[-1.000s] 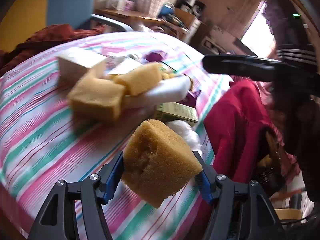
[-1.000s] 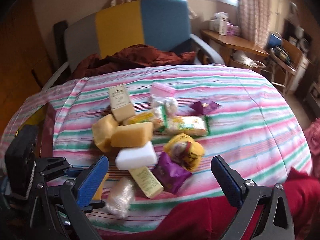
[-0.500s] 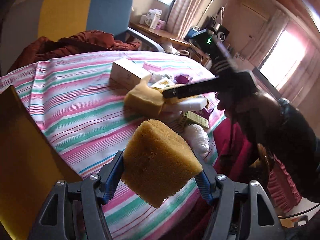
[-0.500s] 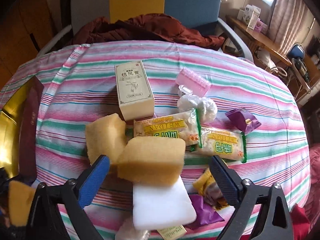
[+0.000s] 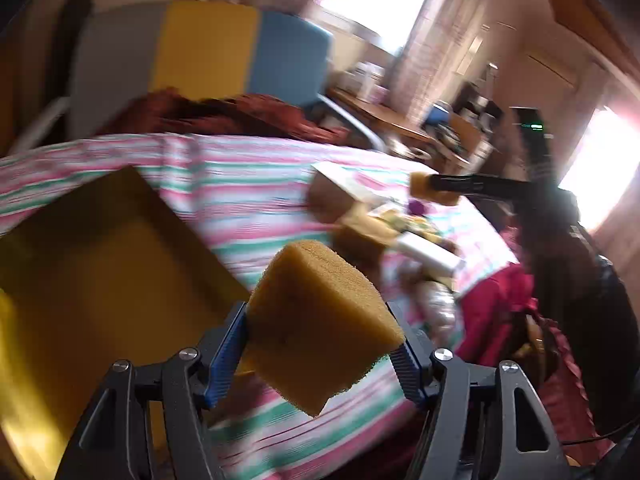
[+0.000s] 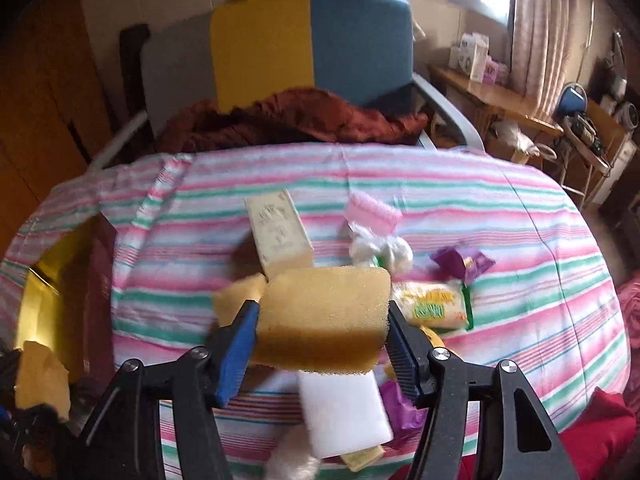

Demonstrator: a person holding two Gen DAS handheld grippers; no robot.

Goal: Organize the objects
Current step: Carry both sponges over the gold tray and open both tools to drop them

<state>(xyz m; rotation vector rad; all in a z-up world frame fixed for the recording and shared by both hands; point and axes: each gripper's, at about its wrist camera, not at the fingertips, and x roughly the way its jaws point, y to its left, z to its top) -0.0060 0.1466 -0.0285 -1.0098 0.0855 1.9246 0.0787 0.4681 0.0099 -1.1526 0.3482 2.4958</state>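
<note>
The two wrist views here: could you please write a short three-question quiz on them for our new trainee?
1. True or false: the left gripper holds a yellow sponge.
2. In the right wrist view, what lies on the striped cloth just beneath the rectangular sponge in the right gripper? A) white foam block B) purple packet C) cream box
3. Which side of the left wrist view shows the gold tray?

Key: 1 true; 2 A, the white foam block; 3 left. The right jaws are closing, pads on the sponge.
</note>
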